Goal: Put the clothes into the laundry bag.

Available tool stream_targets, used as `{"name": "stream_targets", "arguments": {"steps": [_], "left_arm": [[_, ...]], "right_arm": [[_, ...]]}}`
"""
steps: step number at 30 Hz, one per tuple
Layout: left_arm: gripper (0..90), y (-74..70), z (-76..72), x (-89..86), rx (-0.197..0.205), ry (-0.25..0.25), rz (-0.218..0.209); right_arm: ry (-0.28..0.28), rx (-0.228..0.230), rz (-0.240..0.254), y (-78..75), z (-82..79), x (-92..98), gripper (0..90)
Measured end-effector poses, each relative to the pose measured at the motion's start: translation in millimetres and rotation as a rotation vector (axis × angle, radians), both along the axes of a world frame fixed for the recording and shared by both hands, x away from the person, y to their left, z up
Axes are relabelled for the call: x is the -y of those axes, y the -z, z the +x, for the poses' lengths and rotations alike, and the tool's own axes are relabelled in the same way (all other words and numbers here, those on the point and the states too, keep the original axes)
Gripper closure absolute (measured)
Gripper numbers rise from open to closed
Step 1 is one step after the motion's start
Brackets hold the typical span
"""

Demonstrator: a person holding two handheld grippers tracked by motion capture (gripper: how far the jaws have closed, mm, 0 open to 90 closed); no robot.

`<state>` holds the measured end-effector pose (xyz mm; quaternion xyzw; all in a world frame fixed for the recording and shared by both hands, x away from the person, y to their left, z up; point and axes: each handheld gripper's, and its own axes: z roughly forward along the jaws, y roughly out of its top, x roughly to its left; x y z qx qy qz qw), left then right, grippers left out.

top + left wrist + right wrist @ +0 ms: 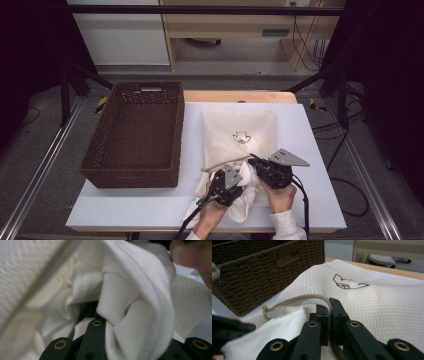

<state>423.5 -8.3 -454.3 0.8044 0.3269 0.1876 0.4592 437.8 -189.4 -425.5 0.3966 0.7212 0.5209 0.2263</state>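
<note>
White cloth (240, 197) is bunched at the mesh bag's (239, 135) near mouth, seemingly only partly inside. The right gripper (329, 305) pinches the zipper edge (304, 298) up; the left gripper (226, 187) grips the cloth.

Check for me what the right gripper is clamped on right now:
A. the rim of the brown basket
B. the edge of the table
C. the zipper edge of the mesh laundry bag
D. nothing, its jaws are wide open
C: in the right gripper view the right gripper has its jaws closed on the zipper edge of the mesh laundry bag, away from the basket.
</note>
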Motion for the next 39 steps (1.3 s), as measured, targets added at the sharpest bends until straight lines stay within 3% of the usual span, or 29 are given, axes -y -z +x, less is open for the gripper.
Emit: {"name": "stream_targets", "arguments": {"steps": [5, 7, 10, 12, 15, 17, 20, 22, 25, 29, 31, 32, 33, 35, 39], "left_arm": [[79.3, -0.6, 27.0, 5.0, -0.011, -0.047, 0.023], [78.4, 6.9, 36.8, 9.1, 0.003, -0.055, 0.067], [73.9, 14.0, 42.6, 8.4, 0.006, -0.048, 0.041], [65.7, 13.0, 39.2, 6.7, 0.009, -0.047, 0.030], [38.8, 5.2, 23.6, -1.2, -0.015, 0.000, 0.007], [28.6, 1.2, 10.9, -9.7, -0.031, 0.019, -0.007], [27.0, 0.4, -8.5, -27.3, -0.041, 0.019, -0.058], [27.1, 7.0, -14.1, -34.0, -0.061, 0.002, -0.034], [34.9, 23.1, -10.6, -33.7, -0.100, 0.000, -0.008], [48.2, 29.6, -7.4, -26.8, -0.087, -0.018, 0.043], [62.5, 29.1, -6.0, -25.6, -0.083, -0.046, 0.068], [73.8, 28.6, -5.6, -25.8, -0.086, -0.051, 0.071], [79.1, 27.5, -4.6, -26.4, -0.102, -0.049, 0.059], [82.9, 21.7, -5.5, -25.9, -0.093, -0.043, 0.069], [83.7, 9.1, -2.5, -19.3, -0.060, -0.008, 0.026]], "right_arm": [[0.004, 0.017, 0.012, -7.7, -4.7, 2.6, 87.0], [-0.001, 0.019, 0.019, -9.1, -5.5, 3.6, 87.0], [0.005, 0.012, 0.012, -7.1, -4.5, 2.4, 86.9], [0.003, 0.008, 0.004, -4.2, -3.0, 2.3, 86.9], [0.004, 0.002, -0.001, -1.2, -1.0, 3.2, 86.7], [0.006, 0.002, -0.003, -1.2, -0.8, 3.9, 86.7], [0.005, 0.002, -0.006, -1.0, -0.8, 3.8, 86.6], [0.006, 0.004, -0.012, -0.6, -1.0, 2.8, 86.6], [0.004, 0.001, -0.012, -0.3, -0.8, 2.1, 86.6], [0.000, -0.001, -0.014, 0.2, -0.3, 2.3, 86.6], [0.001, -0.004, -0.009, 1.0, 0.3, 2.6, 86.6], [-0.001, -0.004, -0.012, 1.2, 0.4, 2.6, 86.6], [-0.001, -0.004, -0.013, 1.3, 0.4, 2.5, 86.6], [0.000, -0.005, -0.013, 1.3, 0.4, 2.1, 86.6], [0.000, -0.009, -0.006, 1.1, 1.2, 2.1, 86.8]]}}
